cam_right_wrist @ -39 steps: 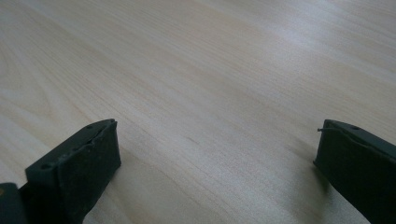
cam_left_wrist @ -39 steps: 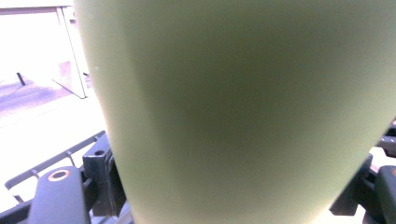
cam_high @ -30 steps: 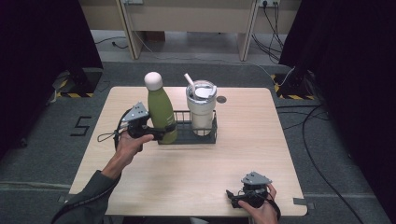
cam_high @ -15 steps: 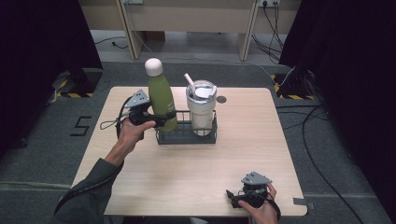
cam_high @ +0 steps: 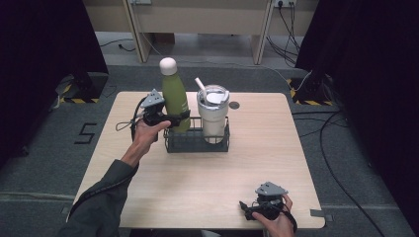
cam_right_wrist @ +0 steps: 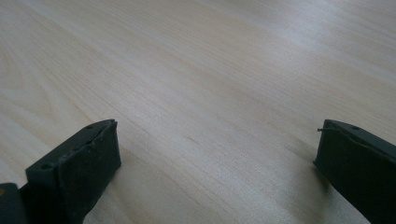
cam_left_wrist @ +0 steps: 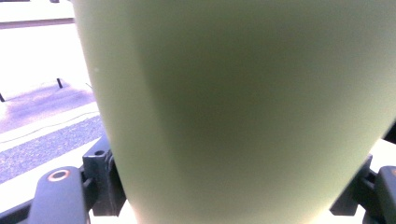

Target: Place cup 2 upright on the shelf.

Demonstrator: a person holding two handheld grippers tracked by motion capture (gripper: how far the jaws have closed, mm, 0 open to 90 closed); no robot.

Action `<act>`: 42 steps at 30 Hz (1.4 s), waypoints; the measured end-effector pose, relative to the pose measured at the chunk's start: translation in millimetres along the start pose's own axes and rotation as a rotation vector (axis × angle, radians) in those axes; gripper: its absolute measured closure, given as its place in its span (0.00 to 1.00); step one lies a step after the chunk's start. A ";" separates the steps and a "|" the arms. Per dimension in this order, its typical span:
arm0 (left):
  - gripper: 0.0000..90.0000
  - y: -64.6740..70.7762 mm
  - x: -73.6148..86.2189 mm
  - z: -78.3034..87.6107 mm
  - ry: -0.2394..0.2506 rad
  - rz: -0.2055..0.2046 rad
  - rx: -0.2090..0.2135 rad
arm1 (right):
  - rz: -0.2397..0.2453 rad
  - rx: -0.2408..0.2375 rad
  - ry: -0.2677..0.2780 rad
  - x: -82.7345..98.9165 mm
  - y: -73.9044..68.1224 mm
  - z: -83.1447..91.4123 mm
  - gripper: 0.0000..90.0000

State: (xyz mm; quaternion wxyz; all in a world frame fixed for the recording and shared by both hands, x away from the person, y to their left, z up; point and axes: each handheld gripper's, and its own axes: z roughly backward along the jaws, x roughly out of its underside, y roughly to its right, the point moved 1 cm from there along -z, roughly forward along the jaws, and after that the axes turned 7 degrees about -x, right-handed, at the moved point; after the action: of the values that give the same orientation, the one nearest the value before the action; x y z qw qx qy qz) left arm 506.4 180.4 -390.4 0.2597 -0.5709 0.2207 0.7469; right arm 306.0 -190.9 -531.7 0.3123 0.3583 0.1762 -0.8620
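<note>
The green bottle (cam_high: 175,98) with its pale rounded cap stands upright at the left end of the black wire basket (cam_high: 196,140), its lower body clamped between the jaws of the left claw (cam_high: 179,117), which comes at it from the left; in the left gripper view the bottle (cam_left_wrist: 243,112) spans the whole gap between the two jaws (whether its base sits on the basket floor or hangs just above it cannot be told). Just to its right, inside the same basket, stands a pale tumbler (cam_high: 213,112) with a lid and a white straw leaning left towards the bottle, so the room on that side is tight, while the left and near sides are bare wood. The basket sits in the far middle of the light wooden counter (cam_high: 207,187), a little back from the far edge, with a small dark round spot (cam_high: 234,104) on the surface just right of the tumbler. The right claw (cam_high: 247,210) rests low at the near right edge of the counter, well apart from the basket, its jaws spread wide with nothing between them but wood grain. On the grey floor left of the counter a figure 5 (cam_high: 85,133) is marked in black.
</note>
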 end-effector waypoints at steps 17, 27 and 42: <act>0.23 -1.5 19.7 -16.3 -0.021 0.007 -0.016 | 0.002 0.000 0.002 0.3 -0.1 0.1 0.00; 0.23 -2.2 32.1 -21.7 -0.038 0.010 -0.024 | 0.003 0.000 0.003 0.5 -0.1 0.2 0.00; 0.23 -2.5 46.9 -28.9 -0.065 0.017 -0.034 | 0.000 0.002 0.008 1.3 -0.5 0.2 0.00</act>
State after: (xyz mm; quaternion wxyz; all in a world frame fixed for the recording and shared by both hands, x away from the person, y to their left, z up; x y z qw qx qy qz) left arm 519.3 170.6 -443.1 0.2507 -0.5486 0.2044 0.7710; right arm 304.8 -191.1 -532.4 0.3111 0.3620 0.1767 -0.8608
